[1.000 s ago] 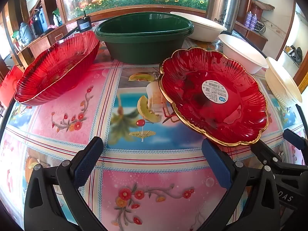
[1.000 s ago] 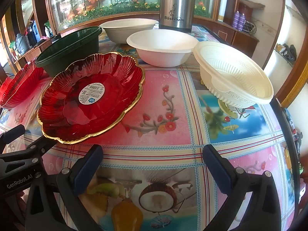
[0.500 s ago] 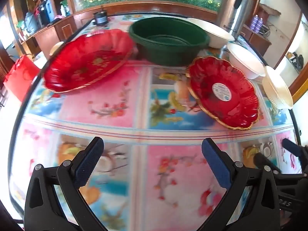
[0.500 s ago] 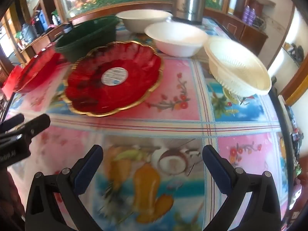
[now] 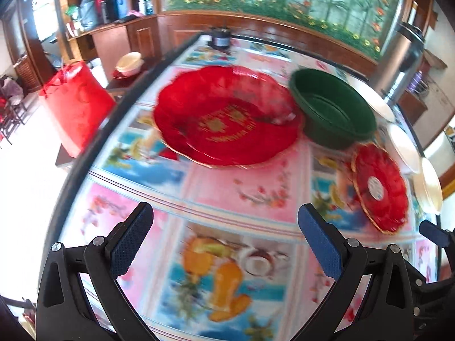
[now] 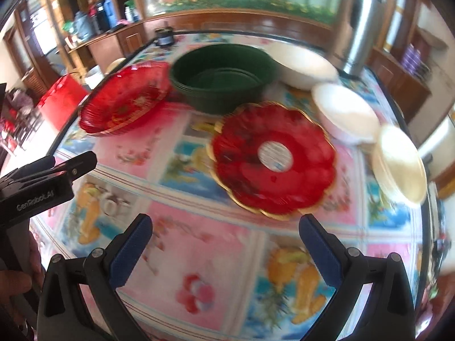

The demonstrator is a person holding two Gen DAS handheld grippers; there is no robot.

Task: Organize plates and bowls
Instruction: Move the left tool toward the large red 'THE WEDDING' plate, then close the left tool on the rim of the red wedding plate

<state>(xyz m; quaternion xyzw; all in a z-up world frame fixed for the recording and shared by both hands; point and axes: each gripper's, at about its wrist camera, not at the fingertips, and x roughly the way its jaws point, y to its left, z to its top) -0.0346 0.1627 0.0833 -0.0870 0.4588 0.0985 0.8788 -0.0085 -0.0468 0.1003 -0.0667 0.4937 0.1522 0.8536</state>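
Note:
A large red plate (image 5: 227,116) (image 6: 125,99) with a gold rim lies at the table's far left. Beside it stands a dark green basin (image 5: 332,108) (image 6: 221,76). A smaller red gold-rimmed plate (image 5: 379,187) (image 6: 273,157) with a white sticker lies to the right. Two white bowls (image 6: 345,113) (image 6: 301,65) and a cream strainer bowl (image 6: 398,164) line the right side. My left gripper (image 5: 224,241) and my right gripper (image 6: 226,244) both hover open above the near tablecloth, holding nothing. The left gripper's body also shows at the left of the right wrist view.
The flowered tablecloth (image 5: 241,199) covers the table. A steel thermos urn (image 6: 361,28) stands at the back right, a small dark jar (image 5: 220,38) at the far edge. A red bag (image 5: 76,102) and a stool with bowls sit off the table's left edge.
Both grippers have pulled back and risen, so the dishes look smaller and farther. The views swung left, showing the table's left edge. No dish has moved.

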